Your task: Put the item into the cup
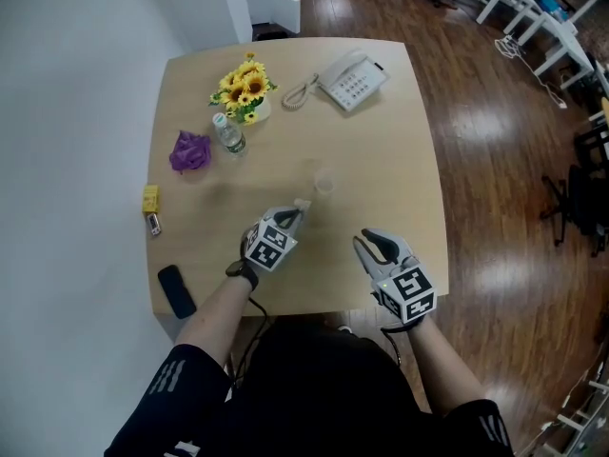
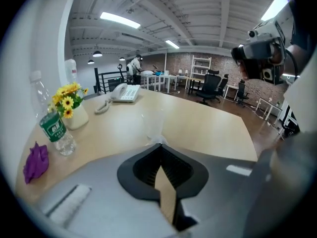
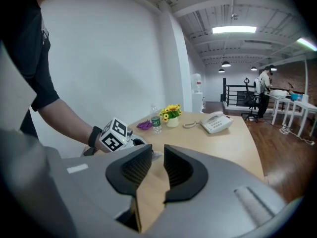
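Note:
A clear plastic cup [image 1: 324,183] stands upright near the middle of the wooden table [image 1: 400,160]; in the left gripper view the cup [image 2: 152,123] is just beyond the jaws. My left gripper [image 1: 298,211] rests low on the table just short of the cup. Its jaws meet at the tips [image 2: 159,145], where a small white item [image 2: 157,141] shows pinched between them. The same white item [image 1: 303,203] peeks out at the tips in the head view. My right gripper [image 1: 366,243] hovers near the front edge, its jaws [image 3: 158,155] a narrow gap apart with nothing between them.
At the back left stand a vase of sunflowers [image 1: 245,89], a water bottle [image 1: 228,133] and a purple crumpled thing [image 1: 189,150]. A white desk phone [image 1: 352,80] sits at the back. A yellow item [image 1: 150,199] and a black object [image 1: 176,290] lie along the left edge.

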Demonstrator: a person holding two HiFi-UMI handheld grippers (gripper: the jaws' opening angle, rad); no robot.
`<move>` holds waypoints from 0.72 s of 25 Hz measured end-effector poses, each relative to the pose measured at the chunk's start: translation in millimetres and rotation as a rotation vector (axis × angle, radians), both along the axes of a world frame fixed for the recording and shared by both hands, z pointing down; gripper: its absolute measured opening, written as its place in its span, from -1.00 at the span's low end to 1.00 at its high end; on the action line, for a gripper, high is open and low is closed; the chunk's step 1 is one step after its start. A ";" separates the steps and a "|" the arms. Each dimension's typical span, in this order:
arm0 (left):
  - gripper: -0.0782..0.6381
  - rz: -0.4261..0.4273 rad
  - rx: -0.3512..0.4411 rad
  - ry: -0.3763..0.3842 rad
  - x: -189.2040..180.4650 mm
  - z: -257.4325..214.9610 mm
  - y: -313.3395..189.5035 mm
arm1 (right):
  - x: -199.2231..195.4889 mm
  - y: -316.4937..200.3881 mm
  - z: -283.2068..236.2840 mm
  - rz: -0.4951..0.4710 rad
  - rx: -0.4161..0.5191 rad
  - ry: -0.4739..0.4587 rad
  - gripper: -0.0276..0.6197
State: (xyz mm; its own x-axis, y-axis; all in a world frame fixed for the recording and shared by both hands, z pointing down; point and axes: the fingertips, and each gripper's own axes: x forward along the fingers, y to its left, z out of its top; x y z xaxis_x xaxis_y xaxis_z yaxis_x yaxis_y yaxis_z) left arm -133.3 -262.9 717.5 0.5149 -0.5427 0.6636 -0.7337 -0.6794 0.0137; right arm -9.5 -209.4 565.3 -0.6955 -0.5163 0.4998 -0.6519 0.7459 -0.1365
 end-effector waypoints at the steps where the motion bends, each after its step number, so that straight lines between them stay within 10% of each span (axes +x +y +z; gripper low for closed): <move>1: -0.78 -0.002 0.027 0.015 1.8 -11.1 -4.5 | 2.5 -0.1 -0.8 0.005 0.000 -0.002 -0.64; 9: -0.78 0.030 0.142 0.081 25.3 -69.5 -47.2 | 18.5 -2.2 -2.4 0.064 -0.030 -0.044 -0.64; 18: -0.78 0.093 0.096 -0.002 54.9 -44.5 -83.8 | 39.2 -11.9 2.2 0.130 -0.037 -0.054 -0.64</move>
State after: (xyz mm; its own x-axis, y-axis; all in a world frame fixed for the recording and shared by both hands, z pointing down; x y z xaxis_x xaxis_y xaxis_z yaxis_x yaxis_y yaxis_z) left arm -78.4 -346.7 673.0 0.5651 -0.5534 0.6119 -0.6672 -0.7428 -0.0557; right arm 29.6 -221.3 567.5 -0.6504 -0.5857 0.4837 -0.7337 0.6493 -0.2002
